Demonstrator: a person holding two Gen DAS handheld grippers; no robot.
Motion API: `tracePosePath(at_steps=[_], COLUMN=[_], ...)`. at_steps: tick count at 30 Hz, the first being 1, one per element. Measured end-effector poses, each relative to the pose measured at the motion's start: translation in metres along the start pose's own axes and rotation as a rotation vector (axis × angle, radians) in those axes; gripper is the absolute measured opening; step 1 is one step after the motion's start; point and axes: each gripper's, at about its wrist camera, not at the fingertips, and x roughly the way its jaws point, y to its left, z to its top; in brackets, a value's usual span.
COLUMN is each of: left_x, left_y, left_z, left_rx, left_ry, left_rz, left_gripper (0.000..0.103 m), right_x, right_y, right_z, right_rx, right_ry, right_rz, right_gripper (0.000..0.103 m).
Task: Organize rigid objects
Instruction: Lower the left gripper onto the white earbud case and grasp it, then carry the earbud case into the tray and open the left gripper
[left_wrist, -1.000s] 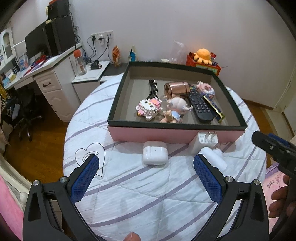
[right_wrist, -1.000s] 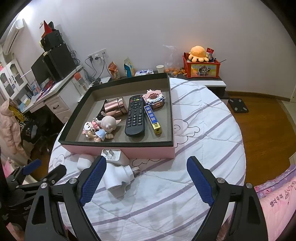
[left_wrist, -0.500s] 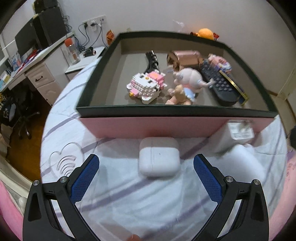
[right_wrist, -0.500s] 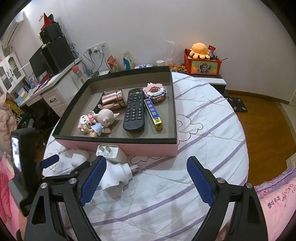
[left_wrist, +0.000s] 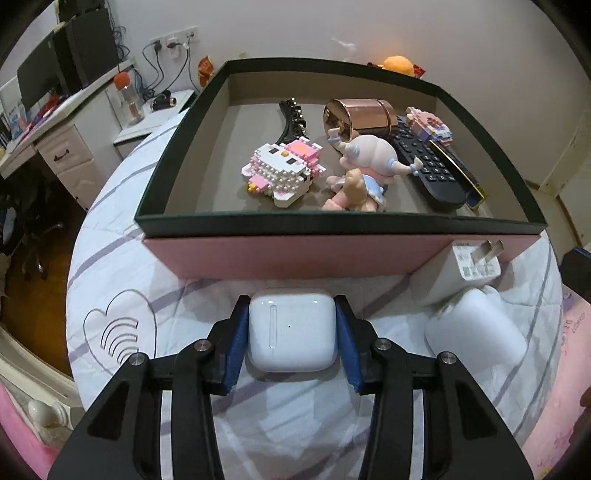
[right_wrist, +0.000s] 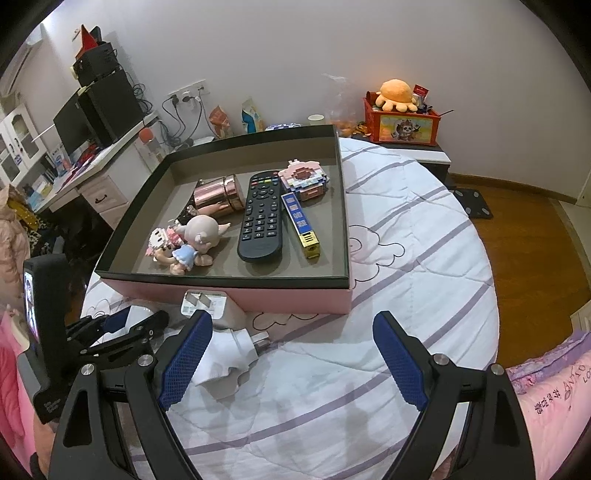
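Observation:
A white earbuds case (left_wrist: 291, 332) lies on the striped bedspread just in front of the pink tray (left_wrist: 332, 254). My left gripper (left_wrist: 291, 306) straddles it, its jaws closing, and both blue pads (left_wrist: 236, 332) touch the case's sides. In the right wrist view the left gripper (right_wrist: 136, 321) sits low at the left. My right gripper (right_wrist: 291, 325) hovers open over the bedspread with nothing between its fingers. A white plug adapter (right_wrist: 210, 304) leans on the tray's wall and a second white charger (right_wrist: 232, 350) lies by the right gripper's left finger.
The tray holds a black remote (right_wrist: 260, 218), a brick cat (left_wrist: 284, 170), a doll (left_wrist: 365, 173), a rose-gold cup (left_wrist: 358, 114), a black hair clip (left_wrist: 291, 118) and a blue-and-gold box (right_wrist: 301, 225). A desk (right_wrist: 92, 177) stands left, wood floor (right_wrist: 524, 236) right.
The left gripper came down and forward over the earbuds case, and its wide-open jaws closed in on the case's sides. The right gripper stayed where it was, open.

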Motion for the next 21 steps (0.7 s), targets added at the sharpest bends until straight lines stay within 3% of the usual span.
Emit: tracePosePath(at_steps=[9,14,21], left_x=[-0.043,-0.064,-0.056], left_y=[0.005,0.009,0.012], left_z=[0.008,0.034,0.081], left_rx=[-0.006,-0.002,-0.001], left_ry=[-0.057,-0.129,-0.177], left_rz=[-0.019,-0.009,-0.006], left_gripper=[0.045,0.045,0.045], right_x=[-0.004,-0.006,0.003], right_y=[0.003,0.007,0.019], right_z=[0.005,0.019,0.05], right_rx=[-0.006,-0.019,-0.055], right_ry=[-0.018,-0.041,-0.068], right_rz=[0.011,0.022,0.025], right_gripper=[0.09,0.09,0.09])
